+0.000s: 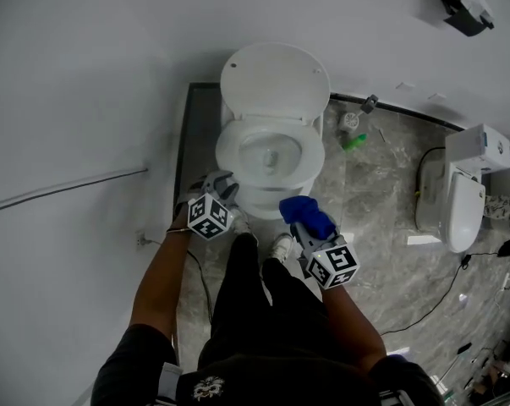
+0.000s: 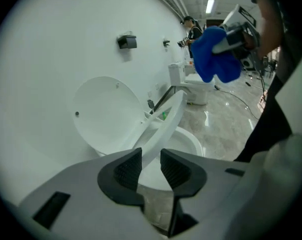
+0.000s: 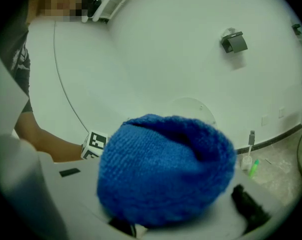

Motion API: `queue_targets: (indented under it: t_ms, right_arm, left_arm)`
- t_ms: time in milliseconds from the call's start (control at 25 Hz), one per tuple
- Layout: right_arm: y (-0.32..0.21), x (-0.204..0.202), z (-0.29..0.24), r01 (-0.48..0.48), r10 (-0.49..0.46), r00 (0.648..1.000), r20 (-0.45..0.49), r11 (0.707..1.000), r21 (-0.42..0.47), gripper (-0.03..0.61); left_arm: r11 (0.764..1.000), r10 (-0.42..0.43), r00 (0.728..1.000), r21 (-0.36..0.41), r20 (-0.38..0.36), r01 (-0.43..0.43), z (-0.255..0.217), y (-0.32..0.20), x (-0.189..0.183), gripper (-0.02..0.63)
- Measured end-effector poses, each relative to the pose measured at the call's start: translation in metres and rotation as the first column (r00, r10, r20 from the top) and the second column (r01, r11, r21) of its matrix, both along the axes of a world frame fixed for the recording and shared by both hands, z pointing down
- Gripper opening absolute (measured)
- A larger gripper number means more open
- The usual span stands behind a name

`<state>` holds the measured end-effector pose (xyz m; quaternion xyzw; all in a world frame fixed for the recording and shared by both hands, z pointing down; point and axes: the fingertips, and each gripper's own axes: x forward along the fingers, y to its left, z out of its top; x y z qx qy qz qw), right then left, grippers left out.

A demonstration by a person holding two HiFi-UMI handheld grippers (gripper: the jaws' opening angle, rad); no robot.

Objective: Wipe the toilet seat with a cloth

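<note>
Your right gripper is clamped on the blue cloth, which bunches up over its jaws and fills the right gripper view; it hangs above the floor just in front of the bowl's front right, not touching the toilet seat; your left gripper is at the seat's front left edge with its jaws narrowly apart; the white seat edge shows in the gap and the pads don't press on it; seat looks tilted up in the left gripper view; lid stands up against the wall.
</note>
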<state>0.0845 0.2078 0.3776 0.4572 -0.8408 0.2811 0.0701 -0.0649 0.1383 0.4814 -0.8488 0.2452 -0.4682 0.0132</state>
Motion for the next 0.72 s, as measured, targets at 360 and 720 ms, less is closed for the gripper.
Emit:
queue_targets:
  t_ms: [360,720]
  right_arm:
    - [0.005,-0.003,0.041,0.027,-0.028,0.999,-0.018,0.999,-0.047,0.097]
    - [0.019,-0.031,0.146,0.132,-0.153,0.969,-0.193,0.985,-0.115,0.097]
  left_arm:
    - [0.974,0.212,0.939,0.015,0.269,-0.225,0.079,0.066,0.000,0.118]
    - [0.974,0.226,0.921,-0.068,0.319,-0.215,0.170,0.106,0.006,0.130]
